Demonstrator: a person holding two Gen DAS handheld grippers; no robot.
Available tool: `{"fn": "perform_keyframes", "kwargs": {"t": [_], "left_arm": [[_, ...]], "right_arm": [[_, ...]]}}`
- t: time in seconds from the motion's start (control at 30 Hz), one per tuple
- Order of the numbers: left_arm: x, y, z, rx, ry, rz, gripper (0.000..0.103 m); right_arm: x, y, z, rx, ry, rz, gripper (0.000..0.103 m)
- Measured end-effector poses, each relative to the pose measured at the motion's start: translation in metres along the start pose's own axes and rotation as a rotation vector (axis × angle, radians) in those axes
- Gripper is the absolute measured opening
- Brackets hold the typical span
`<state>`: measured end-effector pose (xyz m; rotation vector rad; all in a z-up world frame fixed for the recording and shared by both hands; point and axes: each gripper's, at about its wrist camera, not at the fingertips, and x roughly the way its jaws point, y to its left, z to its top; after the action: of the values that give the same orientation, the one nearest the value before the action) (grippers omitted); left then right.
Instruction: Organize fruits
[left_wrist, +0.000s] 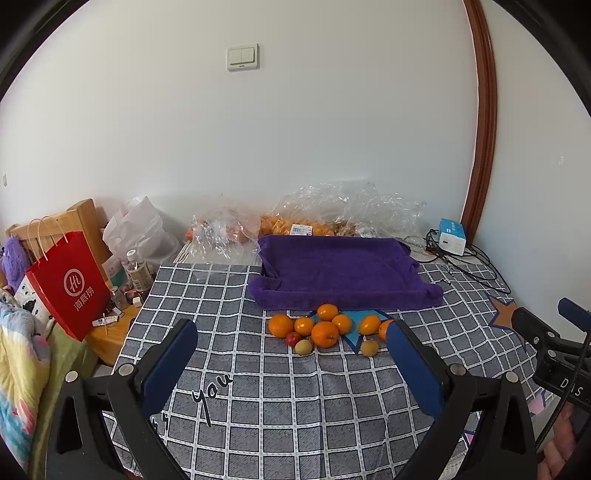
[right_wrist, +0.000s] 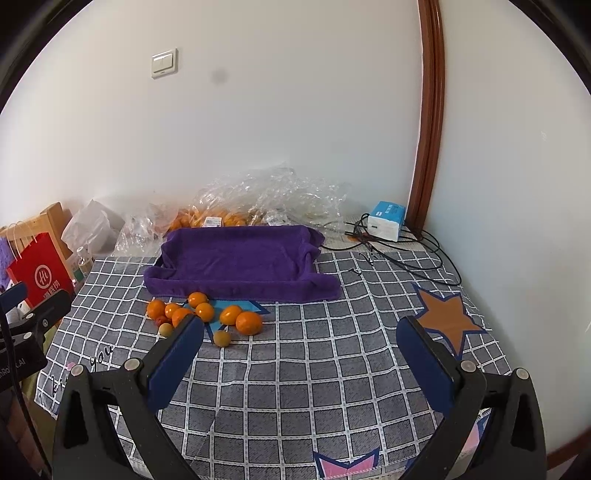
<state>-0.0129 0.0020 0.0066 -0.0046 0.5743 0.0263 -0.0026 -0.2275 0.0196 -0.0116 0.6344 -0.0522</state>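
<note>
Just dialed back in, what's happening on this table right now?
Fruit sorting hasn't really started. A cluster of oranges, with a few smaller yellowish and red fruits, sits loose on the checked cloth just in front of the purple towel-lined tray, which holds nothing. The left tool and right tool both hover open and hold nothing.

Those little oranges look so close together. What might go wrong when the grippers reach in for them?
Three likely risks:
1. The oranges sit bunched and touching, so an open left gripper closing on one may nudge its neighbours and set them rolling.
2. The small pale fruits could slip between the wide fingers.
3. The purple towel-lined tray has a raised front edge; a fruit carried low might bump it.
</note>
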Motion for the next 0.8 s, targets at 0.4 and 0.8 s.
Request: {"fn": "perform_keyframes", "kwargs": {"t": [0.4, 0.8], "left_arm": [[-0.0019, 0.001, -0.0004, 0.006, -0.006, 0.003, 0.103], [-0.0051, 0.0038, 0.0007, -0.005, -0.012, -0.007, 0.103]], "right_arm": [[0.0024, 0.0021, -0.0021, -0.004, 0.005, -0.003, 0.102], [-0.0019, 0.0031, -0.0023, -0.014, -0.006, -0.004, 0.102]]}}
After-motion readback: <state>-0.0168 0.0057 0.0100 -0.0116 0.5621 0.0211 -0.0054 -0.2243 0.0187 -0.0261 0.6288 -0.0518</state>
